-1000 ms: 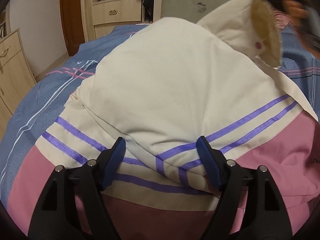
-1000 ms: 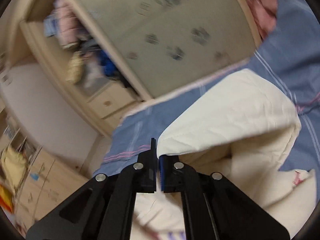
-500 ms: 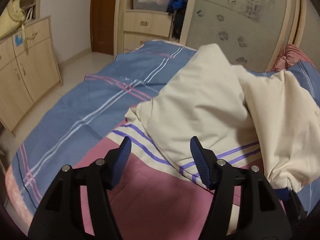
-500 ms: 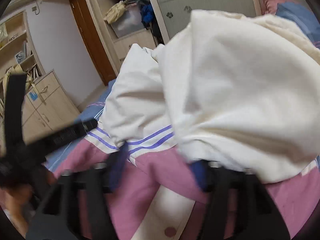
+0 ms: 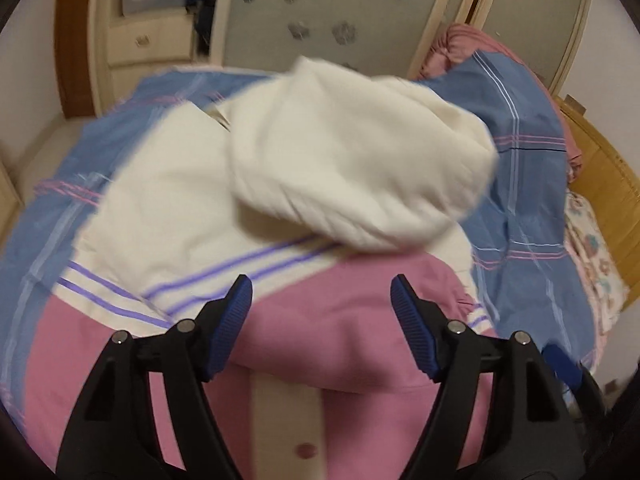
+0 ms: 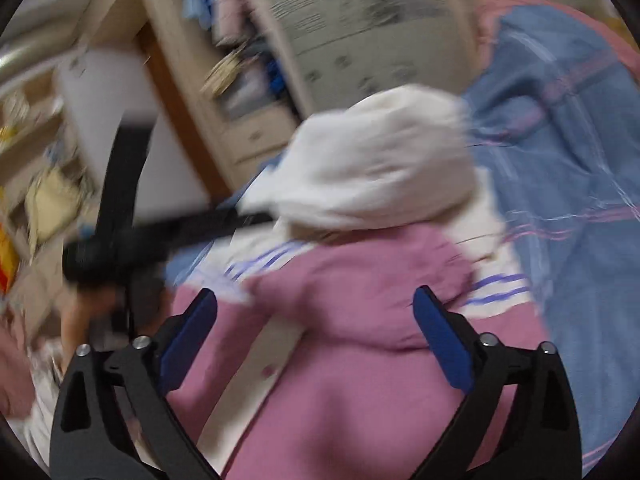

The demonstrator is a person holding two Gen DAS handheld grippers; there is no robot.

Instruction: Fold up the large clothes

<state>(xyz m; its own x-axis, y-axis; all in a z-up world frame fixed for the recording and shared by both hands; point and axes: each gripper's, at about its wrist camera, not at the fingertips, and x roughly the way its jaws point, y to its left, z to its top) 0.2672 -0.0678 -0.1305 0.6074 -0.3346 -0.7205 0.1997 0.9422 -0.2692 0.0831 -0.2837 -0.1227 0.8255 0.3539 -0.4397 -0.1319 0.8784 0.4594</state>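
garment: cream-and-pink padded jacket with purple stripes is lying bunched on the blue plaid bed cover | claws: left claw and right claw are both opening wide, gripping nothing | risk: the puffy cream fold is probably springing back loose

2 wrist views close above the jacket on the bed, angled down, seemingly side by side
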